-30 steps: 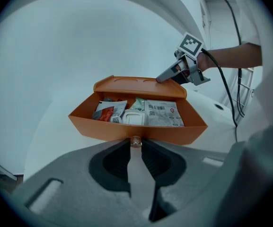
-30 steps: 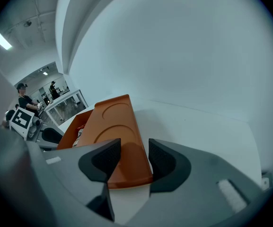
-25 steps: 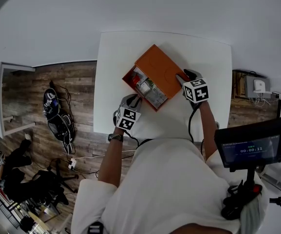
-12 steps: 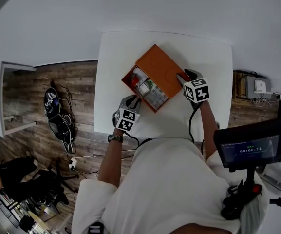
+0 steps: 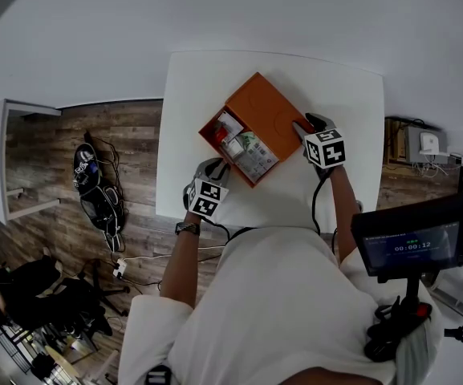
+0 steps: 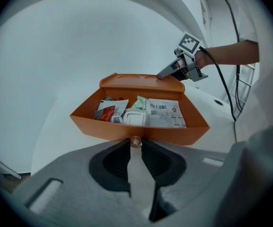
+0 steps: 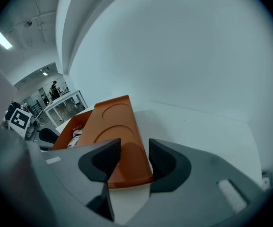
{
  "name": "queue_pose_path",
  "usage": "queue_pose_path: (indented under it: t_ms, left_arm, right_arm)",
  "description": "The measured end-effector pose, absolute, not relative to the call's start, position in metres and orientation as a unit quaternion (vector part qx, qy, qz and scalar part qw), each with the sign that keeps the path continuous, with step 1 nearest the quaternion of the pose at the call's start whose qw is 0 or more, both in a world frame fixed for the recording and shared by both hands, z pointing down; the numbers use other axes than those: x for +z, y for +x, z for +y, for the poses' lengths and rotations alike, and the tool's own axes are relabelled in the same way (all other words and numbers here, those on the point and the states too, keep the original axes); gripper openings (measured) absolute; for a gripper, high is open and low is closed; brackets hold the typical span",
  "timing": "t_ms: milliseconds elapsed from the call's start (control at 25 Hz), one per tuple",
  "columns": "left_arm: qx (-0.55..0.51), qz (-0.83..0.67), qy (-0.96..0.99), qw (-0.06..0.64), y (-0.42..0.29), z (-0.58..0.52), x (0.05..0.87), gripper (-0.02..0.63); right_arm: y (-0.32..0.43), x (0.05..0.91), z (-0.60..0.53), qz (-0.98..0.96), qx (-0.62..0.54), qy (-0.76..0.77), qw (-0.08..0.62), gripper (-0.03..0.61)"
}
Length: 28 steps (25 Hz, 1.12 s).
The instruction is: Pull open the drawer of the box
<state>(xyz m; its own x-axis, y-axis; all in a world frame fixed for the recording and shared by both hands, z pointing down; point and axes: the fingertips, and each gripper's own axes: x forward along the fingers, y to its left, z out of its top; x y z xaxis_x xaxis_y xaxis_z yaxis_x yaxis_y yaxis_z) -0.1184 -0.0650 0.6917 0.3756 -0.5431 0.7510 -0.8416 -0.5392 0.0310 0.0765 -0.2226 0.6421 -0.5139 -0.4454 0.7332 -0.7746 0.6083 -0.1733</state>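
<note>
Your orange rectangular cardboard box (image 5: 265, 109) lies askew near the middle of the white table (image 5: 339, 95). Its open-topped orange drawer (image 6: 98, 128) is slid well out towards you on your left side. The flat lid has two rounded outlines pressed into it.

There is one box, one drawer, and one small clear bead-like knob (image 6: 135, 141) at the middle of the drawer's front wall.

I count four things for certain in the drawer (a darker scrap at the back left is too small to tell):
- one white square plastic piece with rounded corners (image 6: 135, 117)
- one red-and-white packet (image 6: 106, 113) to its left
- one green-and-white packet (image 6: 140, 102) behind it
- one white printed leaflet (image 6: 165, 112) lying flat at the right

The leaflet carries a barcode, a small red round mark and lines of print too fine to read. No brand name is legible anywhere on the box.

Your left gripper (image 5: 221, 165) has its jaws drawn nearly together and clenched on the clear knob, right against the drawer front. Your right gripper (image 7: 133, 149) has its jaws spread apart. Their tips are set down on the lid at the box's right corner, with the lid's end showing between them and nothing pinched.

The dark screen on a stand (image 5: 412, 243) at your right reads 00:00:12.
</note>
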Motion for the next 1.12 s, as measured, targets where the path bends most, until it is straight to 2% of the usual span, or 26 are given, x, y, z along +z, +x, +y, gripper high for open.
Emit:
queue_pose_path:
  t_ms: [720,1120]
  left_arm:
    - [0.351,-0.456,0.791,0.207,-0.122,-0.07,0.696,0.083]
    - [0.313,-0.531,0.773,0.152,-0.137,-0.071,0.632,0.089]
  right_arm:
    - [0.075,0.648,-0.232,-0.835,0.233,0.377,0.326,0.193]
    - [0.074,0.585,-0.197,-0.846,0.186,0.41,0.284,0.195]
